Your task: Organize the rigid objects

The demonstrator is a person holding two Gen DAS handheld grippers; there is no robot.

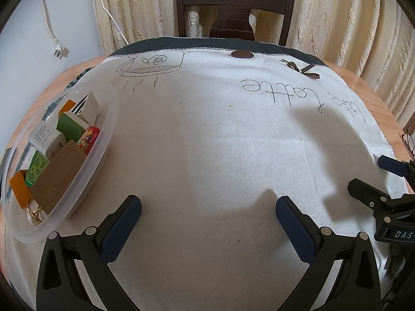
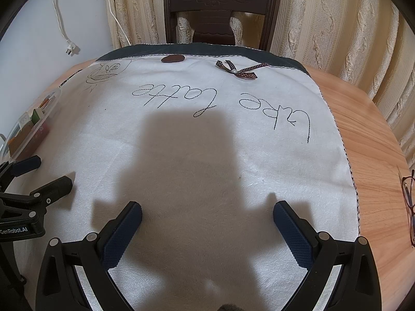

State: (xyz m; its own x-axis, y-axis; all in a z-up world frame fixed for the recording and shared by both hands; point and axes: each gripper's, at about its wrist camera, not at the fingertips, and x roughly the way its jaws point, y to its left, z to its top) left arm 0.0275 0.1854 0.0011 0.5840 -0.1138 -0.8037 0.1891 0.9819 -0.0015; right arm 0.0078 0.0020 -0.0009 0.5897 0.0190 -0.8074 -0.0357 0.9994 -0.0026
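A clear plastic bowl (image 1: pixel 109 140) stands at the left of the white cloth, holding several rigid objects: a brown cardboard piece (image 1: pixel 58 178), a green block (image 1: pixel 70 127), a white charger (image 1: pixel 44 136), a red tin (image 1: pixel 89 138) and orange blocks. My left gripper (image 1: pixel 208 206) is open over bare cloth, just right of the bowl, nothing between its fingers. My right gripper (image 2: pixel 207 211) is open too, over shaded cloth. Each gripper shows in the other's view: the right gripper (image 1: pixel 373 172) at the right edge, the left gripper (image 2: pixel 46 171) at the left edge beside the bowl (image 2: pixel 36 127).
A white embroidered cloth (image 2: pixel 233 134) covers most of the round wooden table (image 2: pixel 368 134). A pair of glasses (image 2: pixel 408 207) lies on the wood at the right edge. A dark wooden chair (image 1: pixel 234 13) stands behind the table, before curtains. A brown ribbon bow (image 2: pixel 237 71) sits at the cloth's far edge.
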